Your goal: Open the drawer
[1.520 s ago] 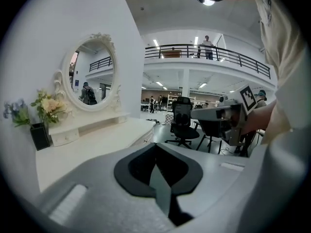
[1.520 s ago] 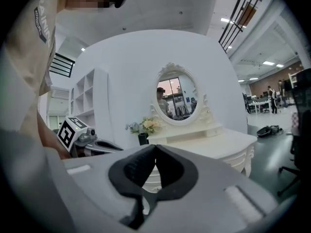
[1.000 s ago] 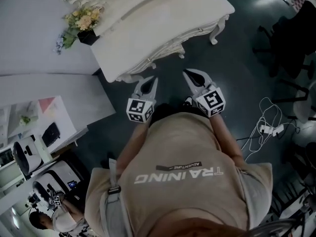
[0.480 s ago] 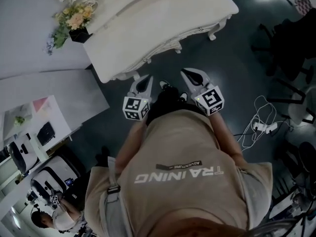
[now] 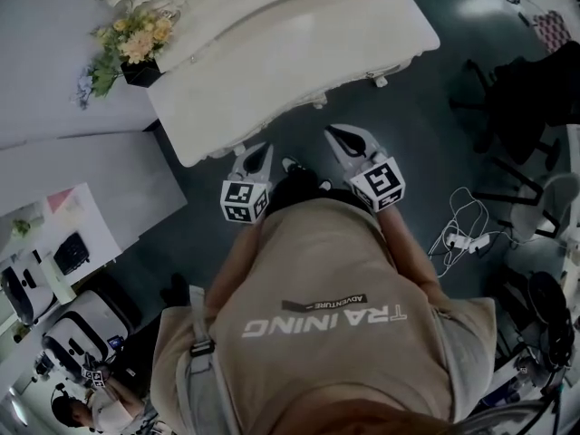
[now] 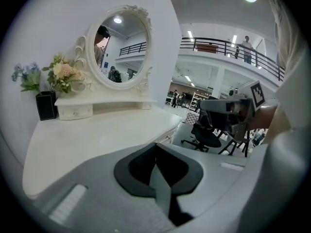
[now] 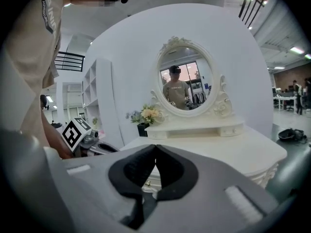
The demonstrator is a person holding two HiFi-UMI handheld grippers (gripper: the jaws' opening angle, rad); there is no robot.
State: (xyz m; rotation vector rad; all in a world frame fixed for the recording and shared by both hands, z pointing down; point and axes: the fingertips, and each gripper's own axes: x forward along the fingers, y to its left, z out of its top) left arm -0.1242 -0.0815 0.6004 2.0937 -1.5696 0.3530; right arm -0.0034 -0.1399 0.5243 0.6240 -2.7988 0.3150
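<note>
A white dressing table (image 5: 272, 53) with an oval mirror (image 7: 187, 84) stands in front of me. Its front drawer shows a small knob (image 7: 147, 183) just past my right gripper's tips, and the same front edge (image 6: 168, 137) shows in the left gripper view. My left gripper (image 5: 263, 148) hovers close to the table's front edge, shut and holding nothing. My right gripper (image 5: 333, 132) is level with it further right, also shut and holding nothing. Neither touches the drawer.
A black vase of flowers (image 5: 136, 48) stands on the table's back left, next to a low shelf with small drawers (image 6: 75, 111). A white cabinet (image 5: 72, 179) is at the left. Office chairs (image 5: 535, 71) and floor cables (image 5: 462, 234) lie to the right.
The head view has swung, so the table sits further up and left. Both grippers have drifted slightly left in the view, staying shut and side by side near the table's front.
</note>
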